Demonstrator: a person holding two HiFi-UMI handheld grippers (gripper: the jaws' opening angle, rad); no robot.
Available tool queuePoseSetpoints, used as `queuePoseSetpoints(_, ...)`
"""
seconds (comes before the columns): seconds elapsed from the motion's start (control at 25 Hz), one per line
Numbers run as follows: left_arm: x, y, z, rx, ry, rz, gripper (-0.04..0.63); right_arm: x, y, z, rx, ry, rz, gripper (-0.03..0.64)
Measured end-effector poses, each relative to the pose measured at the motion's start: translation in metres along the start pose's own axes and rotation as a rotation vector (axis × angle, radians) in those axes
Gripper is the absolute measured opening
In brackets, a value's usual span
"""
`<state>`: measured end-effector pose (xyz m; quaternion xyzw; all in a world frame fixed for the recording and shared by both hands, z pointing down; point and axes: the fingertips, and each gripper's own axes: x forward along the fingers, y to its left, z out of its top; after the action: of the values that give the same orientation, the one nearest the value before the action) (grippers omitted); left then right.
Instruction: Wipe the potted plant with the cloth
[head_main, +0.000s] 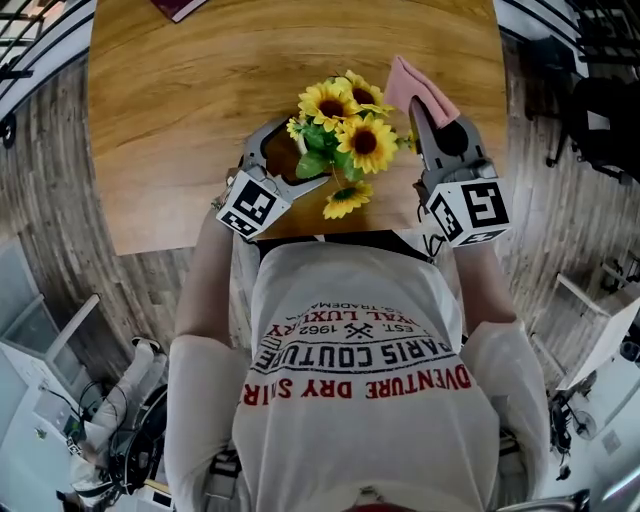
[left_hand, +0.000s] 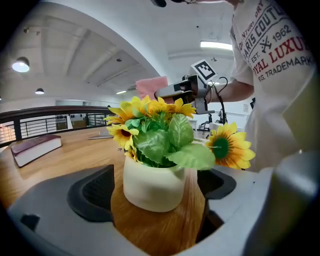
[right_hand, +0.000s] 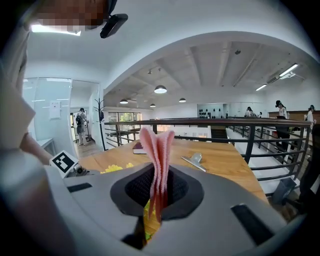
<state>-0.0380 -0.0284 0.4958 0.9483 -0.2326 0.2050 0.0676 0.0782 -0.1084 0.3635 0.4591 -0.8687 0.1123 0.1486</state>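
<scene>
A cream pot (left_hand: 147, 187) of yellow sunflowers (head_main: 345, 130) stands near the front edge of the wooden table (head_main: 180, 120). My left gripper (head_main: 295, 152) is open, and the pot sits between its jaws with a gap on each side. In the left gripper view the dark pads (left_hand: 95, 192) flank the pot without pressing on it. My right gripper (head_main: 418, 112), just right of the flowers, is shut on a pink cloth (head_main: 420, 88). The cloth (right_hand: 157, 150) stands up folded from between its jaws.
A dark red book (left_hand: 35, 149) lies at the table's far side, with a metal clip (right_hand: 192, 161) beyond the plant. A black railing (right_hand: 250, 125) runs behind the table. The person's torso is close against the table's front edge.
</scene>
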Motion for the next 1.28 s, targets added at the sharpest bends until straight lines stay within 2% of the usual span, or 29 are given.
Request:
queuePoseSetpoints(0.2,0.016,-0.001,-0.008,0.027,0.042,-0.069,0.516,0.012,-0.015,-0.012,0.027,0.023,0.006,0.034)
queuePoseSetpoints(0.4,0.029,-0.001,-0.005,0.061,0.034,-0.106,0.517,0.019,-0.022,-0.020,0.036,0.027,0.010,0.034)
queuePoseSetpoints(0.56,0.040,-0.001,-0.004,0.109,0.061,-0.159,0.517,0.020,-0.030,-0.023,0.044,0.030,0.002,0.034)
queuePoseSetpoints(0.72,0.043,-0.004,-0.004,0.111,0.075,-0.216,0.515,0.021,-0.036,-0.029,0.048,0.047,-0.012,0.034)
queuePoseSetpoints(0.88,0.042,-0.003,-0.001,0.115,0.071,-0.200,0.515,0.020,-0.043,-0.037,0.056,0.072,-0.031,0.034)
queuePoseSetpoints(1.04,0.039,-0.003,0.001,0.103,0.064,-0.145,0.515,0.011,-0.049,-0.046,0.061,0.097,-0.049,0.034)
queuePoseSetpoints(1.28,0.032,-0.010,0.009,0.032,0.059,-0.047,0.517,-0.010,-0.058,-0.054,0.050,0.110,-0.067,0.034)
